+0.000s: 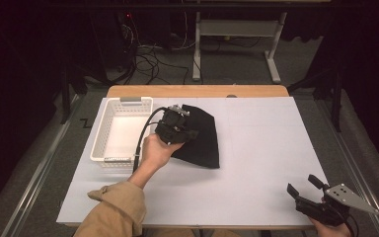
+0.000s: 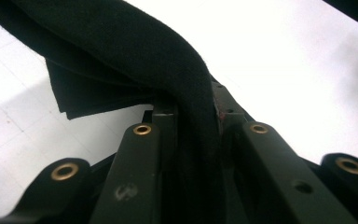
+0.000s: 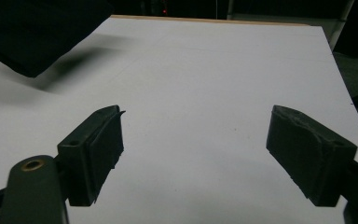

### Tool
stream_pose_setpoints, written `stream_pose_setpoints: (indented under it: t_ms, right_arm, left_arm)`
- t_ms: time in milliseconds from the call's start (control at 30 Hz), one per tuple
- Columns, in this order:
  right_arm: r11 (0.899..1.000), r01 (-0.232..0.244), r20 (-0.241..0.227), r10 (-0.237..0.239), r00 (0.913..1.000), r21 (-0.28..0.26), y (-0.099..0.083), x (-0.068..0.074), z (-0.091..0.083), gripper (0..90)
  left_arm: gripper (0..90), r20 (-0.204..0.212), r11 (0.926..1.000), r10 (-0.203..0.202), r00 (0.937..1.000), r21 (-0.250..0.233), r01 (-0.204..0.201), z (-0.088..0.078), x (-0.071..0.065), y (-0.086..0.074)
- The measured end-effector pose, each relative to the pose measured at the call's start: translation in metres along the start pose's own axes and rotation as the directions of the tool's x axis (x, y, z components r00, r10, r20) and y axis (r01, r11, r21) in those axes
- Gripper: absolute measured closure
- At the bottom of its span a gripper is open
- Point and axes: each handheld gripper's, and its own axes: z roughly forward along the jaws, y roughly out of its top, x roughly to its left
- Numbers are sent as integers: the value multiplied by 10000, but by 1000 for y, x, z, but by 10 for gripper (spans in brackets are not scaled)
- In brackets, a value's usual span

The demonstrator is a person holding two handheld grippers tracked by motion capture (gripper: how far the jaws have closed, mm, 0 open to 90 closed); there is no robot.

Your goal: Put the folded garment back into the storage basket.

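A black folded cloth (image 1: 203,140) lies on the white table sheet (image 1: 256,148), just right of the white basket. My left gripper (image 1: 176,127) is over the cloth's left edge and shut on it. In the left gripper view a thick fold of the cloth (image 2: 135,42) runs down between the closed jaws of my left gripper (image 2: 193,112), and its layers hang clear of the sheet. My right gripper (image 1: 302,183) rests at the near right corner, open and holding nothing. In the right gripper view the jaws of my right gripper (image 3: 196,116) stand wide apart, with the cloth (image 3: 32,32) far off at the upper left.
A white slotted basket (image 1: 109,116) stands at the left of the sheet, beside my left hand. A wooden table edge (image 1: 197,91) runs along the back. Beyond it are a metal stand (image 1: 237,29) and cables on the floor.
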Motion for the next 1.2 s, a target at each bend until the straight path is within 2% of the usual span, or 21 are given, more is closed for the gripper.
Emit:
stream_pose_setpoints:
  t_ms: [533, 1100, 1200]
  right_arm:
    - [10000, 7, 1, -7, 10000, -17, 0, 0, 0, 192]
    - [10000, 25, 18, -25, 10000, 3, 0, 0, 0, 192]
    - [10000, 33, 14, -33, 10000, -8, 0, 0, 0, 192]
  left_arm:
    - [729, -118, 9987, -206, 9997, -471, 200, -28, 11, -6]
    - [728, -460, 9982, -166, 9988, -591, 138, -48, 20, -15]
    - [729, -503, 9975, -255, 9984, -665, 221, -50, 22, -16]
